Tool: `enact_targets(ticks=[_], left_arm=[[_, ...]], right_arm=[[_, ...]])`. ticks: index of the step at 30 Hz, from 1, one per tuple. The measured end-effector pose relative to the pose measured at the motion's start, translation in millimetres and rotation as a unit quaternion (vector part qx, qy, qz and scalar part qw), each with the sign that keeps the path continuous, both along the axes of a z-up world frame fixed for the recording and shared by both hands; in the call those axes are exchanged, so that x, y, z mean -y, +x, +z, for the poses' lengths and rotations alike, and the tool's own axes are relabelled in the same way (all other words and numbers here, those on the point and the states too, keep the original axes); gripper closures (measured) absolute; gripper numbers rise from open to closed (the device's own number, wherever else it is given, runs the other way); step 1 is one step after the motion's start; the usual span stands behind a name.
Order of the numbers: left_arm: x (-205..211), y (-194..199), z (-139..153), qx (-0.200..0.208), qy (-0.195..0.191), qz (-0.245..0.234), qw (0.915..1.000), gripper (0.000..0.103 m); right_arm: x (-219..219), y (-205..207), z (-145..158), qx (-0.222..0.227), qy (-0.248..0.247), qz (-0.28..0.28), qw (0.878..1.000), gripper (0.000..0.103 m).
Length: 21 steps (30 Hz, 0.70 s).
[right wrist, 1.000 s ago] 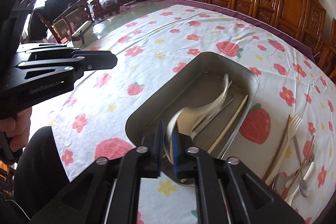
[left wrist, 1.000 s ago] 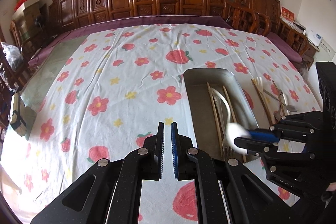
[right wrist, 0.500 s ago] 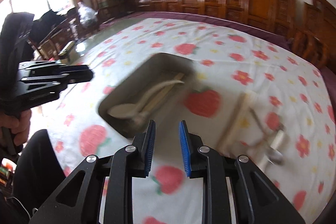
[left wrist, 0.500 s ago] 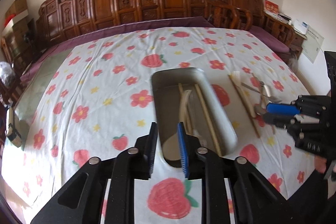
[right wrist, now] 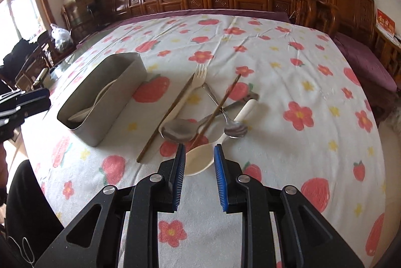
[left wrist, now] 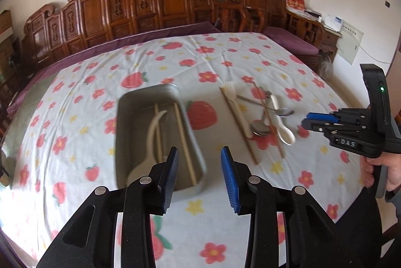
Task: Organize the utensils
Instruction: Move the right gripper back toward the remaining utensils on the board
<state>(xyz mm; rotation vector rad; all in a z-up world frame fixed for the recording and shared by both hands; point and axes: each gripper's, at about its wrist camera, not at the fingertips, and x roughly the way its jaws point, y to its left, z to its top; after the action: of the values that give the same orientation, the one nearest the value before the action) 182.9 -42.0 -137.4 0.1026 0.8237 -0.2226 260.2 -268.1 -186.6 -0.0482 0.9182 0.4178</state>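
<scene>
Cream spoon (right wrist: 199,162) below empty right tongs (right wrist: 199,162)

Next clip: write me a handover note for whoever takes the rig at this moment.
Left hand-held gripper: jaws just opened, nothing between them, above the near end of the metal tray.
Right hand-held gripper: open, empty, over the cream spoon.
Done: a cream spoon and chopsticks lie in the tray.
Left: cream fork, two metal spoons, cream spoon and loose chopsticks on the tablecloth.
</scene>
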Motion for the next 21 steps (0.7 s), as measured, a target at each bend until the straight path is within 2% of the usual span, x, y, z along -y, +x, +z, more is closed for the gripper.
enact_targets(ticks=[7,12,15,18,21], left_arm=[[20.9,-5.3,-10.0,-0.010,0.006,-0.016,0.9998,0.070],[24.7,-6.5,-12.5,-0.014,0.008,-0.019,0.9997,0.070],[26.2,-5.7,-13.8,-0.016,0.008,-0.019,0.9997,0.069],[29.2,-5.9,-16.6,-0.019,0.008,-0.021,0.9996,0.069],[33.2,-6.7,-19.9,-0.022,0.010,-0.025,0.9994,0.069]], right_arm=[[-6.1,5.4,-17.4,-0.016,-0.019,-0.017,1.000,0.078],[0.0,21.2,-17.1,-0.014,-0.006,-0.042,0.999,0.078],[3.2,33.8,-16.7,-0.012,-0.014,-0.056,0.998,0.077],[8.2,49.7,-18.6,-0.016,-0.023,-0.071,0.997,0.069],[13.8,66.5,-22.7,-0.032,-0.023,-0.079,0.996,0.069]])
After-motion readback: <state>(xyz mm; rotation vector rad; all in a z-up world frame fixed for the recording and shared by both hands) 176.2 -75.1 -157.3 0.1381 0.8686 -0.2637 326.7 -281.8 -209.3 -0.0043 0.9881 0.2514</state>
